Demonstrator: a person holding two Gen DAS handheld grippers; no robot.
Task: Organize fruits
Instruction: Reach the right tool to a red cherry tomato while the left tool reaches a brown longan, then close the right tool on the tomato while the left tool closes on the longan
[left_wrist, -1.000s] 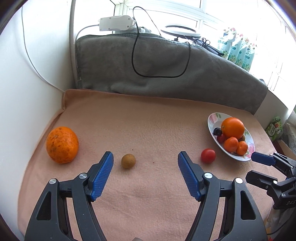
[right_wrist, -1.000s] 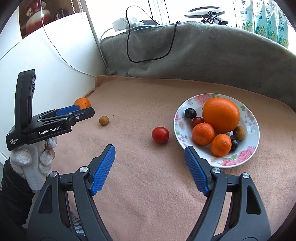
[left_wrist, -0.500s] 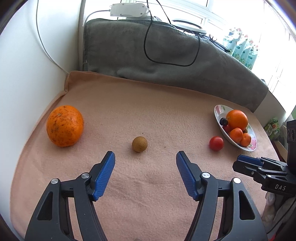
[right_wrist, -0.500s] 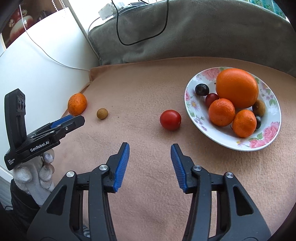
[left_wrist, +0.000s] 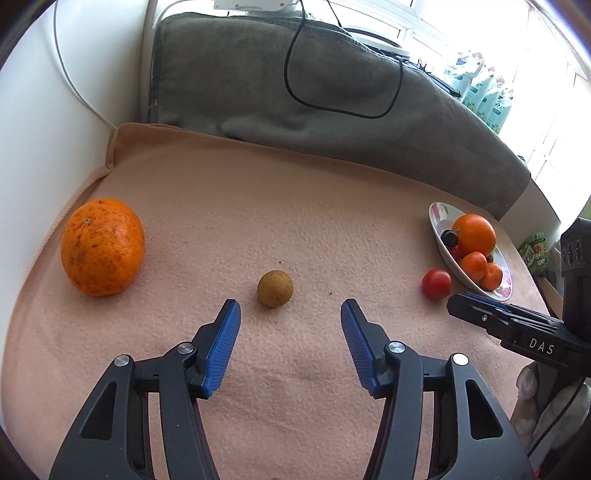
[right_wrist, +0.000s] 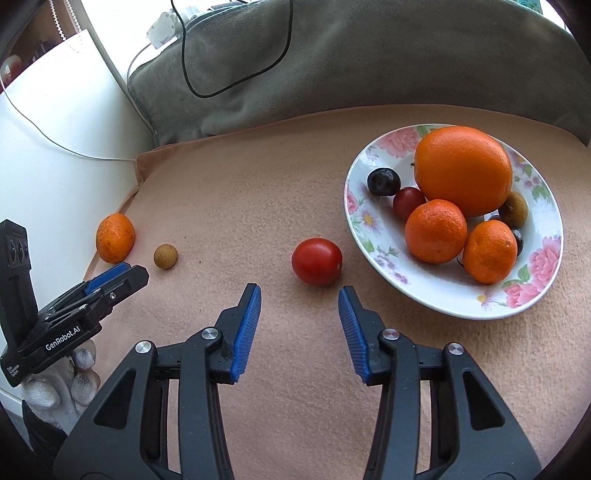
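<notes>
Right wrist: gloved hand (right_wrist: 55, 387) under left claw (right_wrist: 122, 273).

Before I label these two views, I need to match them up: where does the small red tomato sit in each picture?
Left wrist view: the red tomato lies far right, on the cloth just left of the floral plate.
Right wrist view: the red tomato sits near the middle, just beyond the right gripper, left of the plate.
Shared landmark: the floral plate of fruit.
</notes>
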